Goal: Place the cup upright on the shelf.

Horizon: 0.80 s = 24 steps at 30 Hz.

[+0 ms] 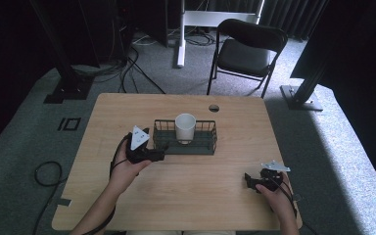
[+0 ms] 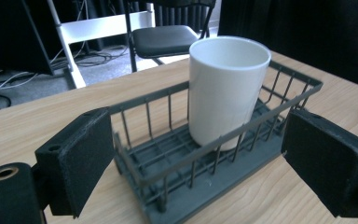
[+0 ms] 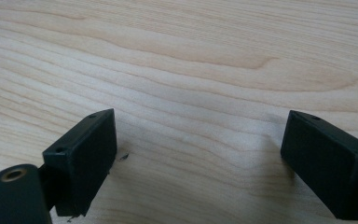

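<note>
Left tongs, apart and empty, face the wire basket's short end; right tongs, apart, sit well off.

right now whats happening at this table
A person sits at a wooden table with a two-jaw gripper in each hand. The left gripper is at the near left end of a dark wire basket, jaws open, with that end of the basket between them but not yet gripped. A white cup stands upright inside the basket. The right gripper rests low over bare wood at the near right, jaws open and holding nothing.
</note>
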{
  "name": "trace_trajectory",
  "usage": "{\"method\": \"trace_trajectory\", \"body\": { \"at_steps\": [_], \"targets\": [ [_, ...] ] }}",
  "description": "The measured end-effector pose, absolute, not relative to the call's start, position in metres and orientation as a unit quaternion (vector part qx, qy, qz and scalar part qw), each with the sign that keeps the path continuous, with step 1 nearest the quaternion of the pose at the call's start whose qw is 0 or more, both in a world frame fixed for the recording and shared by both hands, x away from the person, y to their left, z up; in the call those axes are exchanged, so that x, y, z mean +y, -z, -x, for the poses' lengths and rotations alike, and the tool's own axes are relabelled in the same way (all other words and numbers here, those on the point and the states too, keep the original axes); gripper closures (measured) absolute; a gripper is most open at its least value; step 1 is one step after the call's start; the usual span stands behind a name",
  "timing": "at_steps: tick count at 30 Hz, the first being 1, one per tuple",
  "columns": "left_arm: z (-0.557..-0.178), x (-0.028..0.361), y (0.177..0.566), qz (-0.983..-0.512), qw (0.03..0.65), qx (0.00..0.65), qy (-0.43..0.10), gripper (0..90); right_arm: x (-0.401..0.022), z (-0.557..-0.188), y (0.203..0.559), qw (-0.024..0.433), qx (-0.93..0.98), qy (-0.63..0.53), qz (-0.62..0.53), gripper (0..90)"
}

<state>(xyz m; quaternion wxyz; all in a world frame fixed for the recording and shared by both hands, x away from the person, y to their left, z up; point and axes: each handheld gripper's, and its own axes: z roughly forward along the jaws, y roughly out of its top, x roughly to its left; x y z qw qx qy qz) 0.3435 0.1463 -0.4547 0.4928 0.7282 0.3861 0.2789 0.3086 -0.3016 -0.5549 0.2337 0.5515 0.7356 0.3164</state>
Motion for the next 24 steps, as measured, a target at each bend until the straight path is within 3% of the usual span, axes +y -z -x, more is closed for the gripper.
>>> {"method": "trace_trajectory", "body": {
  "at_steps": [24],
  "targets": [
    [-0.315, 0.190, 0.499, -0.747, 0.497, 0.369, -0.242, 9.9, -0.302, -0.309, 0.555, 0.234, 0.735, -0.317, -0.552, 10.2]
  ]
}}
